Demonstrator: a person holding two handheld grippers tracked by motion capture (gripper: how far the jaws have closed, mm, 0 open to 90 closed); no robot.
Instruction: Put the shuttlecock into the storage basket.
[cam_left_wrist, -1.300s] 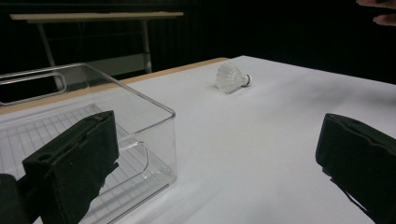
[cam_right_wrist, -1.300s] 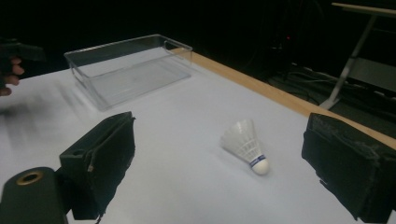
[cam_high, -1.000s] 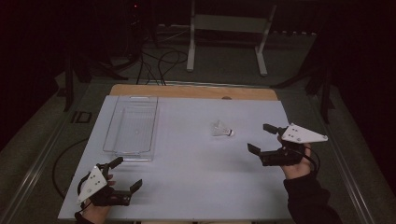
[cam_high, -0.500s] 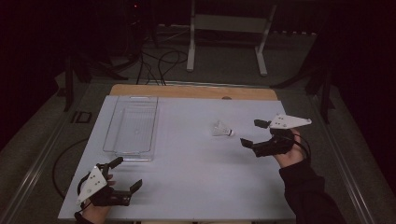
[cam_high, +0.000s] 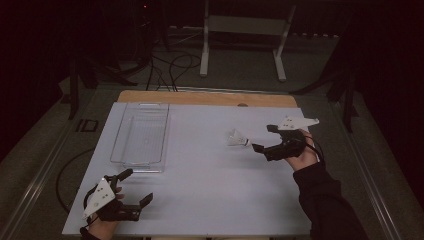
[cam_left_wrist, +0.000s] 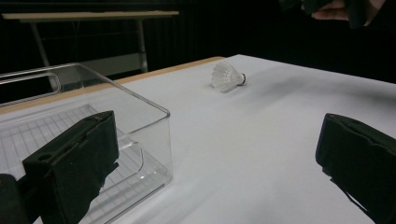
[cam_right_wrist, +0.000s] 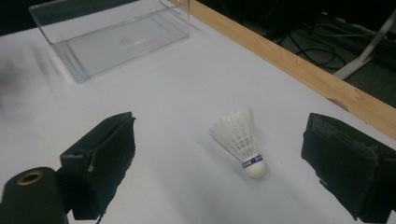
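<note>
A: Right claw (cam_high: 263, 138), status?

B: Jaws spread wide, nothing between them yet. Held just off the white table (cam_high: 210, 200), pointed at the shuttlecock (cam_high: 238, 139), whose cork tip is nearest the claw.

A: Where does it sit from the claw's own camera?

B: Just ahead of the jaws and between their lines, a little toward the right-hand jaw. Shuttlecock (cam_right_wrist: 241, 140) lies on its side, cork end toward the claw, feather skirt fanning away.

A: How will it handle?

B: My guess: nearly weightless, so it may roll or skid at a nudge. Skirt looks thin and springy, easy to crush or bend. The cork tip and the blue-banded collar look like the firm part. Best to close gently there, across the cork, not on the feathers.

A: Left claw (cam_high: 134, 188)?

B: Also open and holding nothing, low at the near edge of the table. From its camera the clear tray (cam_left_wrist: 93, 135) is just beside its left-hand jaw, the shuttlecock (cam_left_wrist: 226, 77) well ahead.

A: Tray contents?

B: Looks bare, ribbed floor visible.
</note>
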